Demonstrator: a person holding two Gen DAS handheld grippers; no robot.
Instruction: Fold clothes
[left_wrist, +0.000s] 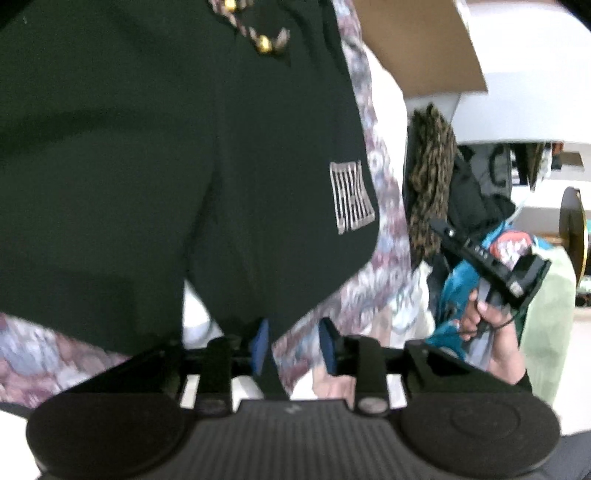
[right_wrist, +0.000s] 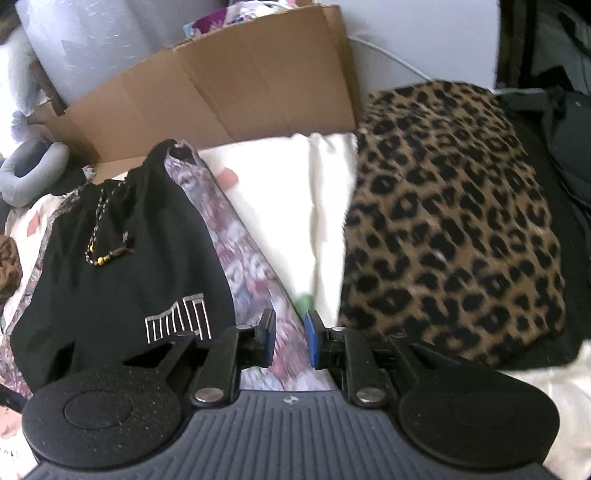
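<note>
Left wrist view: I look down along my left gripper (left_wrist: 293, 345), close over the black shorts (left_wrist: 147, 166), which fill most of the frame; picture blurred.
Right wrist view: I look steeply down over my right gripper (right_wrist: 290, 339), a little farther back, with the leopard-print fabric (right_wrist: 450, 229) to its right.
Cross view: the left camera shows my right hand (left_wrist: 491, 317) holding the other gripper at its right edge.
Shared: the shorts, the patterned cloth (right_wrist: 243, 243) beneath them and the cardboard box (right_wrist: 236, 85).

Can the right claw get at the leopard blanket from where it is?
Probably yes. The right claw is open with nothing between its pads, and the leopard blanket lies just to its right, uncovered, with nothing in between.
</note>
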